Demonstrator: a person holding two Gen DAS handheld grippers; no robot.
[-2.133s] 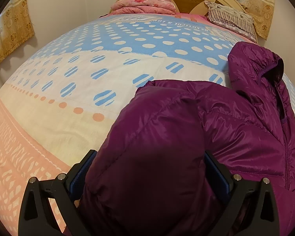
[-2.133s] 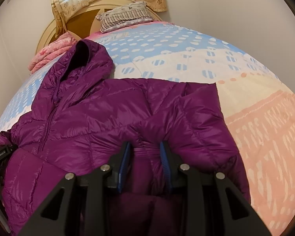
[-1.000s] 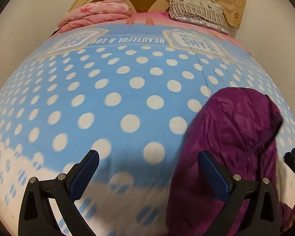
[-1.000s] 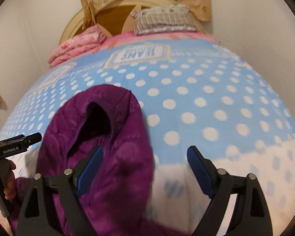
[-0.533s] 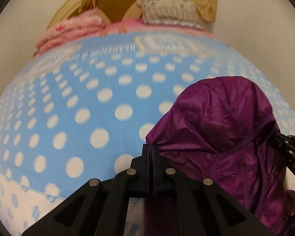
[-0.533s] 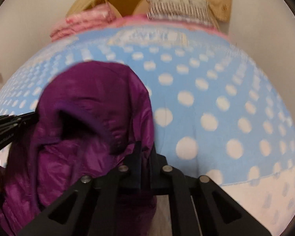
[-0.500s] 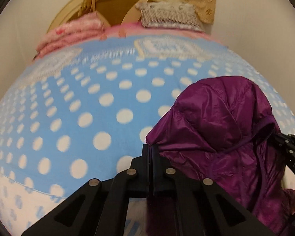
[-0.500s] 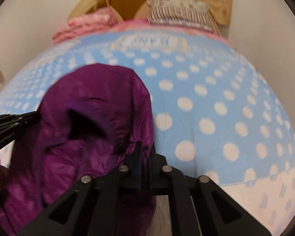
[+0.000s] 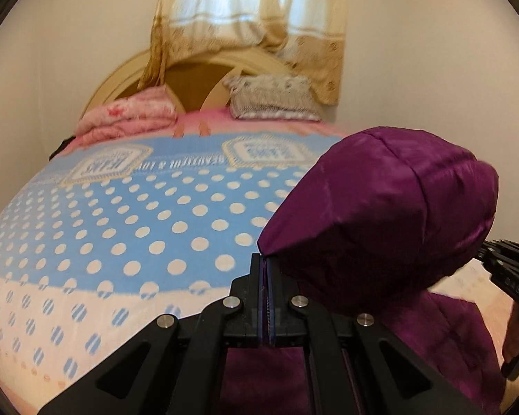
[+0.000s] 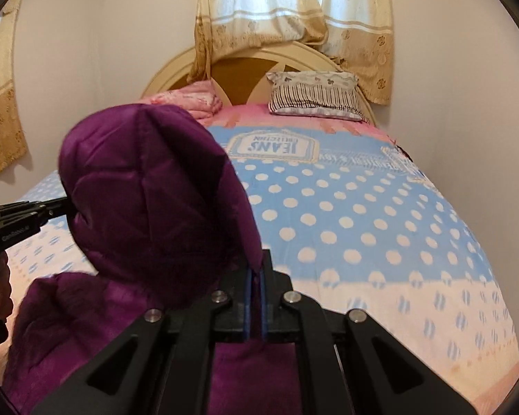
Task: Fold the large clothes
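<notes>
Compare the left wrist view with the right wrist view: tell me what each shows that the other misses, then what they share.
Only the left wrist view shows the left gripper shut on the purple quilted jacket hood.

Only the right wrist view shows the right gripper shut on that hood, and a second curtain at the far left.

Both show the blue polka-dot bedspread, striped pillow, folded pink blanket and curved wooden headboard.

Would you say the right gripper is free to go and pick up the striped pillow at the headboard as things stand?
Probably not: the right gripper is shut on the hood of the purple quilted jacket, and the striped pillow lies at the far end of the polka-dot bed cover.
</notes>
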